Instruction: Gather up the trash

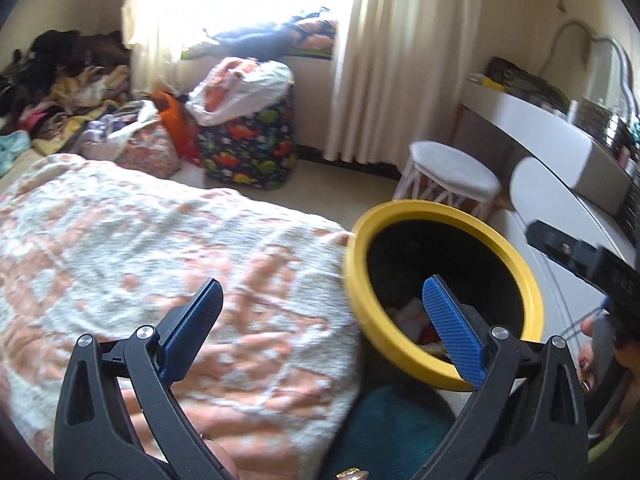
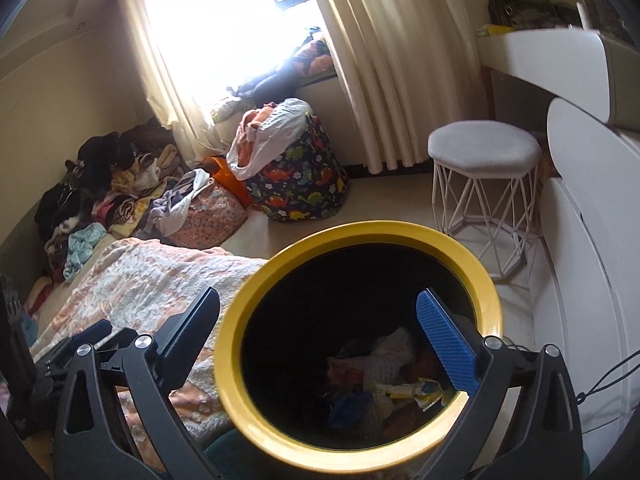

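Observation:
A trash bin with a yellow rim (image 2: 256, 292) and a black inside stands beside the bed. Crumpled wrappers and paper trash (image 2: 384, 376) lie at its bottom. My right gripper (image 2: 320, 316) is open and empty, hovering right above the bin's mouth. In the left wrist view the bin's rim (image 1: 536, 292) is at the lower right. My left gripper (image 1: 322, 308) is open and empty, above the bed's edge with its right finger over the bin. The right gripper's body (image 1: 592, 260) shows at the far right.
A bed with a peach and white blanket (image 1: 140, 248) fills the left. Piles of clothes (image 2: 92, 184), a dinosaur-print bag (image 2: 300, 184), a white stool (image 2: 484, 152) and a white dresser (image 2: 580, 92) stand around. Curtains (image 2: 400, 60) hang at the window.

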{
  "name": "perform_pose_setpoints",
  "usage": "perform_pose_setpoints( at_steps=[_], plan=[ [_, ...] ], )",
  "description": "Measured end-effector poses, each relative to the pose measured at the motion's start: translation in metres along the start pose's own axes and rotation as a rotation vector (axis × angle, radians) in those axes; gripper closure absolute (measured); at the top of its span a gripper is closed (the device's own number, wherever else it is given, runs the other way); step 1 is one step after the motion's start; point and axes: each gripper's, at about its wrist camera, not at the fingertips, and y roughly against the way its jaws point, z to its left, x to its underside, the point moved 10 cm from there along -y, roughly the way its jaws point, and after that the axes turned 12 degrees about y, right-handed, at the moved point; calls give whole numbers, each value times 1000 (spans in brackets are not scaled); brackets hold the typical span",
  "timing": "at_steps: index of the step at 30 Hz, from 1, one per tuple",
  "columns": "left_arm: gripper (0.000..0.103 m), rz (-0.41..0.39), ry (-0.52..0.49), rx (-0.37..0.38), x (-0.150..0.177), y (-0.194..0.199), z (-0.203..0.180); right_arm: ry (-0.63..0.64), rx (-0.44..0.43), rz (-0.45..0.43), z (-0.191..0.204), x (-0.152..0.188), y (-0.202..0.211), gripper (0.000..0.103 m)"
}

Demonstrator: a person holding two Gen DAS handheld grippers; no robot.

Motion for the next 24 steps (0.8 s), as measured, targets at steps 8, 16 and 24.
perform_pose_setpoints(
  at_steps=[8,16,24],
  plan=[
    [11,-87,26,-88,-8,33,39,82,11,-154,39,-5,31,7],
    [11,-174,1,-153,-6,65,62,194,34,-289,74,-5,55,7],
    [11,-200,14,-179,6,81,75,241,19,-311,96,5,56,7]
  ],
)
